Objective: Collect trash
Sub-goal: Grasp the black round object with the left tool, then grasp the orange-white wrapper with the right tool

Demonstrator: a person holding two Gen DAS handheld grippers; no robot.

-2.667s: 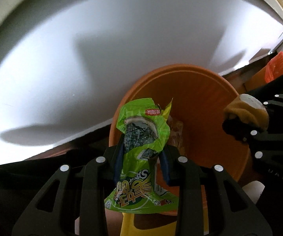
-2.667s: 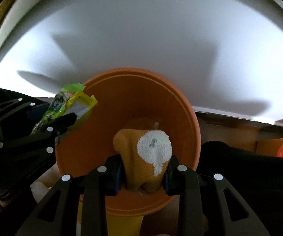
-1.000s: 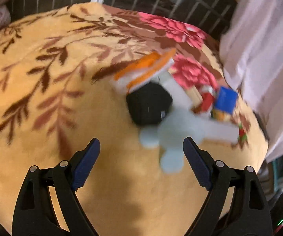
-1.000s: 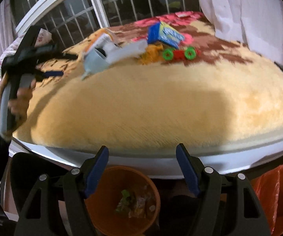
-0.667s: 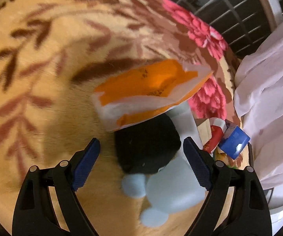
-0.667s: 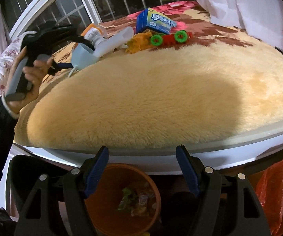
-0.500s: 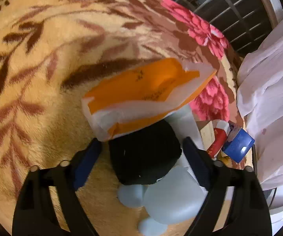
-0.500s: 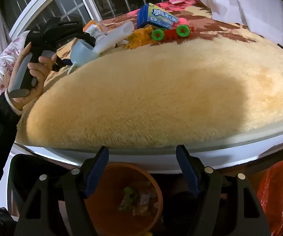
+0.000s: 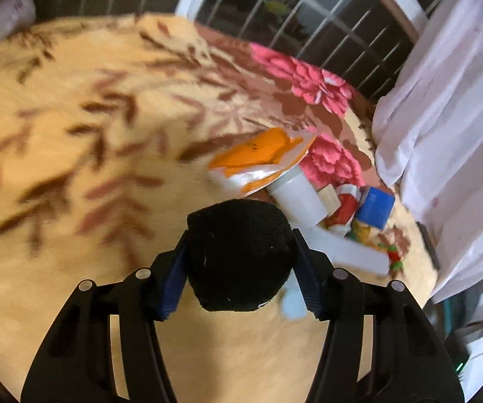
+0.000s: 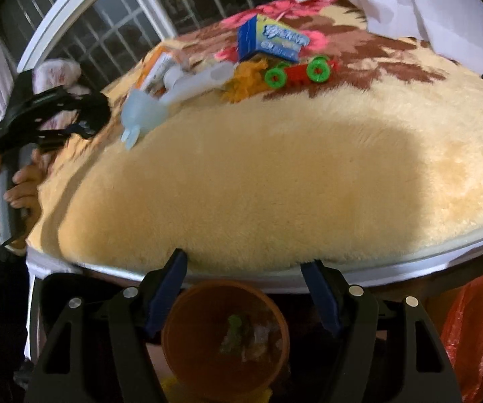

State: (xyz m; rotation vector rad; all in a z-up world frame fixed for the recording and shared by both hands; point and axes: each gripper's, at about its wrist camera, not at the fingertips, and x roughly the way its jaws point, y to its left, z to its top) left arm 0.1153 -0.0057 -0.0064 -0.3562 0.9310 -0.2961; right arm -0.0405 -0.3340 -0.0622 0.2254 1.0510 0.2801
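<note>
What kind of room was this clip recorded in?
Probably a bedroom at home: a plush floral blanket covers a bed-like surface beside a barred window with a white curtain, and toys lie scattered on it.

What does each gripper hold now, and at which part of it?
The left gripper is closing on a black sock, its pads on the bundle's two sides. The right gripper is open and holds nothing.

Black sock; orange bin; yellow blanket, red flowers.
</note>
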